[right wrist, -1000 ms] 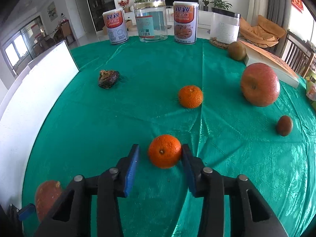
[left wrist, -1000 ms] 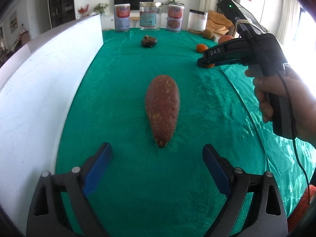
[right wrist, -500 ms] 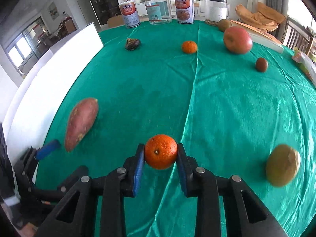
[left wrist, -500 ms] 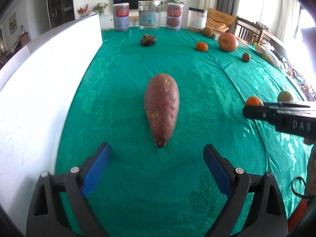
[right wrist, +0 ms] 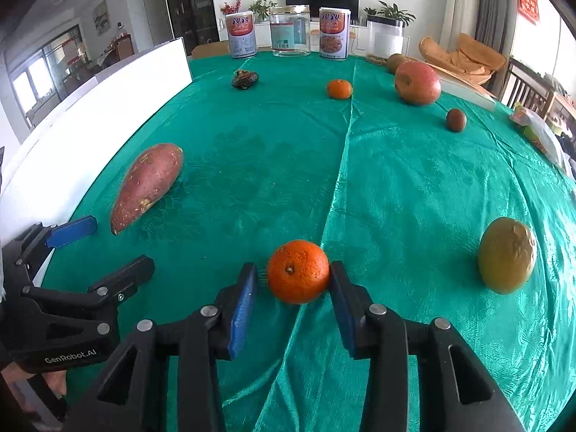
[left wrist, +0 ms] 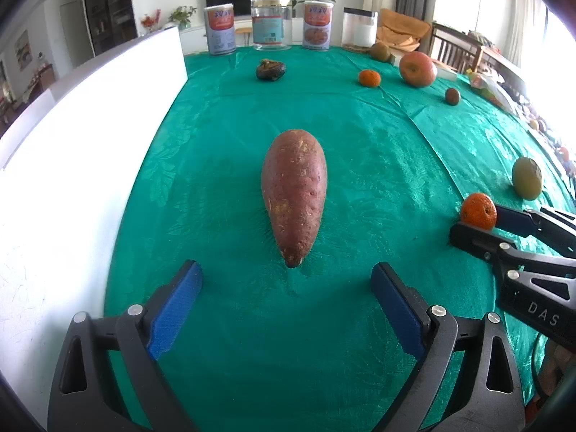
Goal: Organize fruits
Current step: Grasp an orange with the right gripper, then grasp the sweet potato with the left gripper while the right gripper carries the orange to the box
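Two views told the story. Through the left wrist camera, our left hand-held gripper (left wrist: 286, 295) hung wide open just short of the sweet potato (left wrist: 294, 194), exactly as a second earlier, while the right hand-held gripper (left wrist: 482, 221) had come in low at the right edge with the orange (left wrist: 478, 211).

Through the right wrist camera, the orange (right wrist: 298, 271) sat on the green counter (right wrist: 396, 187) near a yellowish fruit (right wrist: 507, 260); our jaws had parted, with a gap at the left pad, so we judged it delivered.
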Demonstrator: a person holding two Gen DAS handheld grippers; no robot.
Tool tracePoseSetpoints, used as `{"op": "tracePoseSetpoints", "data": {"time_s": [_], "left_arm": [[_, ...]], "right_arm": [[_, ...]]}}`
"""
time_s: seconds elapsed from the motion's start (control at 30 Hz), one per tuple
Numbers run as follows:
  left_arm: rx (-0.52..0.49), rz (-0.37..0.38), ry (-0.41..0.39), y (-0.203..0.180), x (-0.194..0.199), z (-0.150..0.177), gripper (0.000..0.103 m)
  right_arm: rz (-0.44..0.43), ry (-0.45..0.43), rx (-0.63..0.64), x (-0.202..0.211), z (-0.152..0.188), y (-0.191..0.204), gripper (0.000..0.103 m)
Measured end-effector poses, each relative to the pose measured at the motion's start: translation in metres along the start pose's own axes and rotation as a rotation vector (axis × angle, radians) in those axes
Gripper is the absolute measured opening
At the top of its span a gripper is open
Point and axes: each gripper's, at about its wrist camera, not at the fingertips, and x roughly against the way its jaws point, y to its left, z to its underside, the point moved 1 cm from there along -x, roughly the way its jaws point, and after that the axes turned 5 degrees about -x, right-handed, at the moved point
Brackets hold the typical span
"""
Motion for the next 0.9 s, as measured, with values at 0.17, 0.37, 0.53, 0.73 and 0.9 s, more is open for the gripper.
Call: {"op": "tracePoseSetpoints", "data": {"time_s": [0.17, 0.37, 0.53, 0.73, 0.9], "left_arm": [[0.0, 0.0, 0.0, 0.0, 0.0, 0.0, 0.096], [0.002, 0.057, 0.049, 0.005, 0.001, -0.004, 0.096], [0.088, 0.237, 0.136, 0.023, 0.012, -0.03, 0.096], [0.051, 0.244, 0.247, 0.013, -0.005, -0.069, 0.096], [0.003, 0.137, 0.3, 0.011, -0.026, -0.075, 0.091]], "right_arm": [[0.007, -0.017, 0.021, -0.002, 0.001, 0.006, 0.057], [-0.061, 0.032, -0.022, 0.003, -0.001, -0.005, 0.061], [-0.2, 0.257, -0.239, 0.009, -0.017, -0.052, 0.061], [-0.206, 0.38, -0.267, 0.004, -0.053, -0.051, 0.061], [-0.133, 0.439, -0.231, -0.019, -0.064, -0.036, 0.055]]}}
